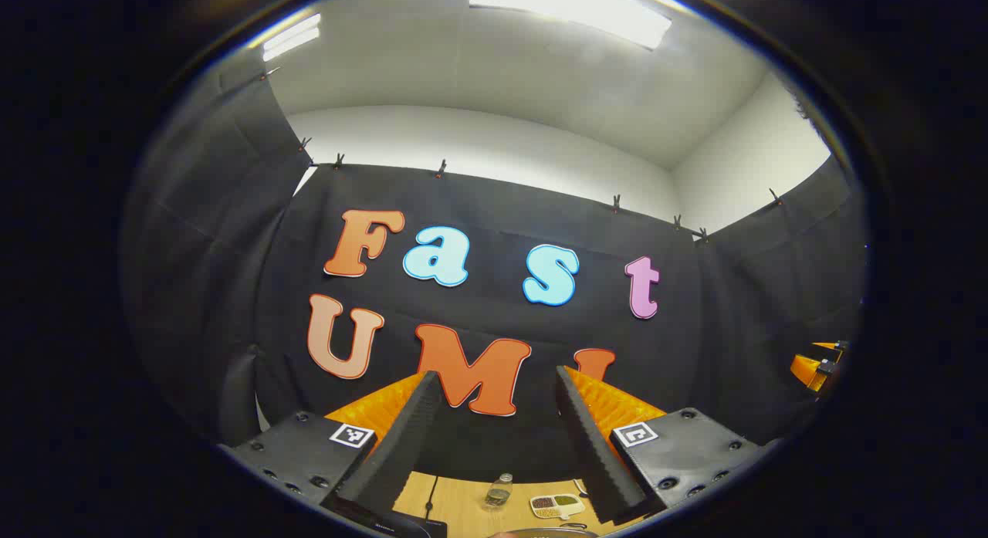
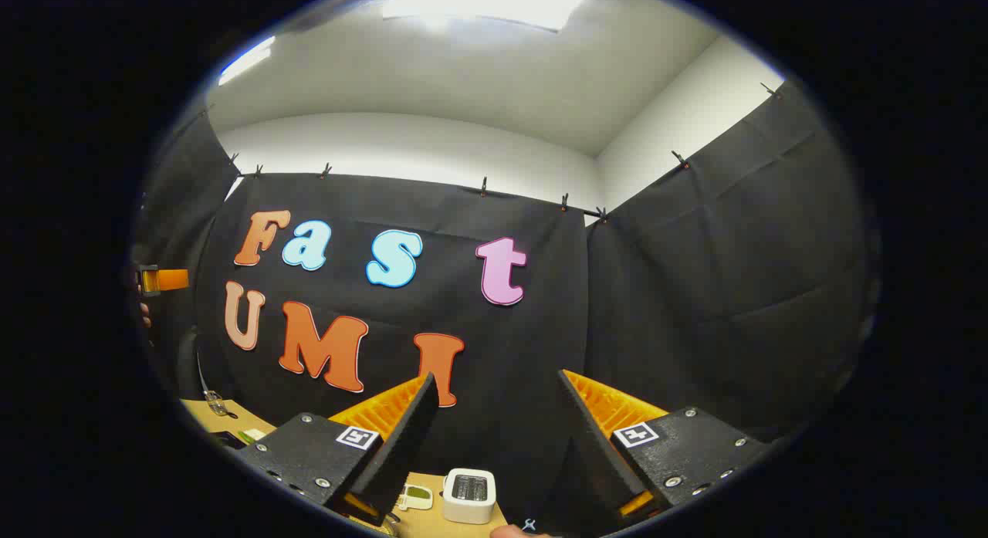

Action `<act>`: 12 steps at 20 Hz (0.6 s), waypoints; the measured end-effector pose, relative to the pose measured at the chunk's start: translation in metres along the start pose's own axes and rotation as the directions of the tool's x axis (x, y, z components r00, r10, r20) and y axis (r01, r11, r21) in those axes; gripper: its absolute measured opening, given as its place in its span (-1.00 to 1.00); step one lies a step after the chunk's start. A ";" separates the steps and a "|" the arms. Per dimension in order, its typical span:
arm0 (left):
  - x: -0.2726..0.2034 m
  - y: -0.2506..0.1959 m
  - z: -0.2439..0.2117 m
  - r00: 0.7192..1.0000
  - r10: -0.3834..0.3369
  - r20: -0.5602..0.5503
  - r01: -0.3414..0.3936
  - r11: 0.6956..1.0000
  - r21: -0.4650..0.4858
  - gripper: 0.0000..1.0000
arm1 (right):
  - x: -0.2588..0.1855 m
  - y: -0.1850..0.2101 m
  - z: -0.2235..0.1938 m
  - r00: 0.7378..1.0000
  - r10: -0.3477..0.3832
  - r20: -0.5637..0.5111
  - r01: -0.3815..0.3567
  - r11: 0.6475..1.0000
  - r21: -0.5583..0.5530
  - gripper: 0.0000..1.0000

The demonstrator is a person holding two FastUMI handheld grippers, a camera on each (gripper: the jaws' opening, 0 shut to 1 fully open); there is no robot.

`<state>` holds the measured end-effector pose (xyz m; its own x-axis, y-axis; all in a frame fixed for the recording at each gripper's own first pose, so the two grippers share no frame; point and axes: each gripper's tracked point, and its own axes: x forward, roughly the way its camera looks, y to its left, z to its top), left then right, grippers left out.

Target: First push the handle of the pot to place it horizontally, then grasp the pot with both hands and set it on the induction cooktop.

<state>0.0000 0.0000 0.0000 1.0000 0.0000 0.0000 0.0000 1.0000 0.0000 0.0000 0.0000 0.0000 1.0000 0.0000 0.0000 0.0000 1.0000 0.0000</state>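
Both my tongs are tilted up toward the booth's cloth wall, jaws spread apart with nothing between them. Past my left tongs [image 1: 498, 387] I see a strip of pale wooden table [image 1: 463, 507] with a small clear bottle [image 1: 500, 492], a flat sectioned dish [image 1: 557, 505] of brown and green bits, and a curved metal rim [image 1: 544, 533] at the near edge, which I cannot tell to be the pot. Past my right tongs [image 2: 498, 391] sits a boxy white toaster [image 2: 468, 495], with the other gripper [image 2: 162, 279] far left.
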 end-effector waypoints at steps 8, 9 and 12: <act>0.006 0.033 0.025 0.997 -0.009 0.071 0.002 0.996 0.092 0.96 | -0.011 0.007 0.012 0.998 -0.063 0.012 0.063 0.998 0.006 0.89; 0.010 0.037 0.025 0.997 -0.013 0.072 0.006 0.995 0.097 0.96 | -0.015 0.008 0.014 0.997 -0.081 0.010 0.081 0.997 -0.003 0.89; 0.019 0.052 0.024 0.997 -0.041 0.060 0.036 0.996 0.084 0.94 | -0.022 0.013 0.024 0.992 -0.125 0.018 0.125 0.992 -0.029 0.89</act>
<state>0.0189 0.0517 0.0244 0.9974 -0.0410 0.0600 0.0359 0.9958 0.0839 -0.0216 0.0133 0.0242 0.9920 -0.1248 0.0181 0.1253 0.9917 -0.0288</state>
